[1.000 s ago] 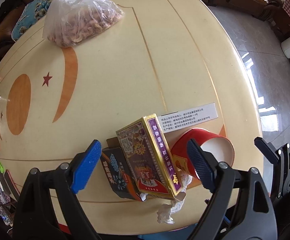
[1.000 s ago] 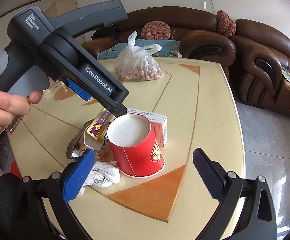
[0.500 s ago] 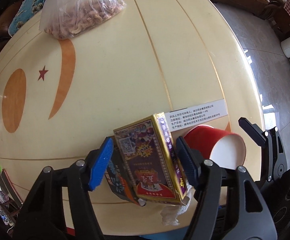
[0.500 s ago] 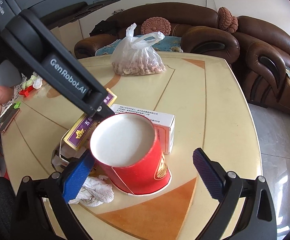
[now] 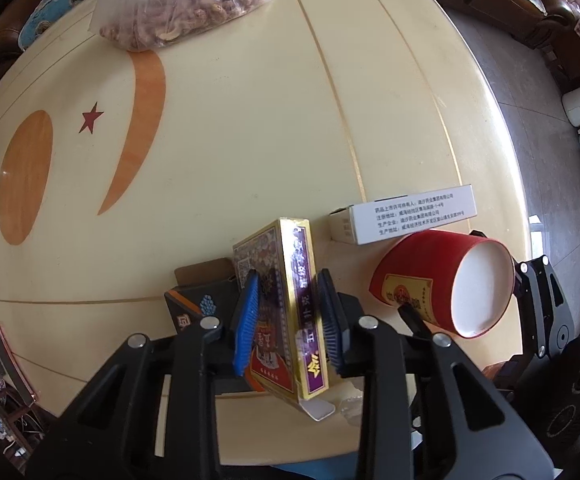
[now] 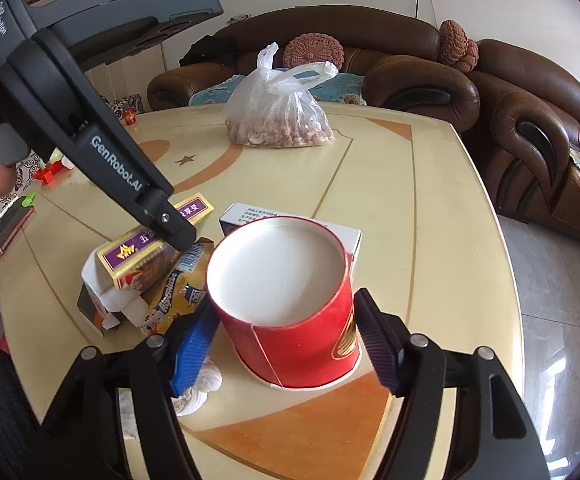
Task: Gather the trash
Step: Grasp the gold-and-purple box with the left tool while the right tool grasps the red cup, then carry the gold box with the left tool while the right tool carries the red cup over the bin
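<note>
Jaws of left gripper (image 5: 288, 318) just closed, pinching gold-and-purple box (image 5: 286, 300).

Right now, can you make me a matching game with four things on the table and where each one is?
Things:
1. gold and purple box
2. red paper cup
3. bag of nuts
4. white box

Places:
A. far side of the table, alone
B. pinched between the left gripper fingers
C. lying just behind the cup
D. between the right gripper fingers, which have just been closing

Pairs: 1-B, 2-D, 3-A, 4-C
</note>
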The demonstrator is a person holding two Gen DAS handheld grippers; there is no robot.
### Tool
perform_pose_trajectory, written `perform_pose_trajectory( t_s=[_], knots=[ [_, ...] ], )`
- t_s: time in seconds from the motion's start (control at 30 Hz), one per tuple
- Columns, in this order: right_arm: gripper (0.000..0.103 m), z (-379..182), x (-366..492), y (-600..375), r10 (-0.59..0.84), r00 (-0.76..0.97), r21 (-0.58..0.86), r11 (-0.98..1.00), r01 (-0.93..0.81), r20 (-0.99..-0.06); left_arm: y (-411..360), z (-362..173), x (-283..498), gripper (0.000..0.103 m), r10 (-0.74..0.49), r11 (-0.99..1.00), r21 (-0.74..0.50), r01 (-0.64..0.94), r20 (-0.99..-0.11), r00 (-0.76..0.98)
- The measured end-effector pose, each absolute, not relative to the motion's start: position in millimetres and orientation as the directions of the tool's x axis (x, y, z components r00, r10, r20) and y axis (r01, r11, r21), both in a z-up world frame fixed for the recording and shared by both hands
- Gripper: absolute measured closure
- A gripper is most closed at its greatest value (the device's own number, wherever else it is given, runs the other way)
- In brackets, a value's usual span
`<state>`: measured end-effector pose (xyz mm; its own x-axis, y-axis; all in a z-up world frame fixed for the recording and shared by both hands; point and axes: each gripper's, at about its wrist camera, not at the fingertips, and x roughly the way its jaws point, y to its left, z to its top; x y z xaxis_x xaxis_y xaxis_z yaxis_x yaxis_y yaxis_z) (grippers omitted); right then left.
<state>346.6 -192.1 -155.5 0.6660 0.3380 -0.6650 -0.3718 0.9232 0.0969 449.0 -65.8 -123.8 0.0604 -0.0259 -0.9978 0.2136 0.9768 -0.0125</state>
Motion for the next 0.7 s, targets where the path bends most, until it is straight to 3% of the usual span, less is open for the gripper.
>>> perform_pose_trajectory(
  t_s=[0.17, 0.7],
  knots=[
    [0.039, -149, 342, -196, 0.325, 0.686, 0.088, 0.93, -0.357, -0.651, -63, -114, 443, 0.08, -0.022, 0.975, -0.002, 0.222, -0.996, 0.09],
    [0.039, -108, 322, -208, 0.237, 0.745, 0.015, 0.956, -0.291, -0.624, -42, -71, 411, 0.082, -0.047, 0.972, -0.006, 0.234, -0.984, 0.17]
  ],
)
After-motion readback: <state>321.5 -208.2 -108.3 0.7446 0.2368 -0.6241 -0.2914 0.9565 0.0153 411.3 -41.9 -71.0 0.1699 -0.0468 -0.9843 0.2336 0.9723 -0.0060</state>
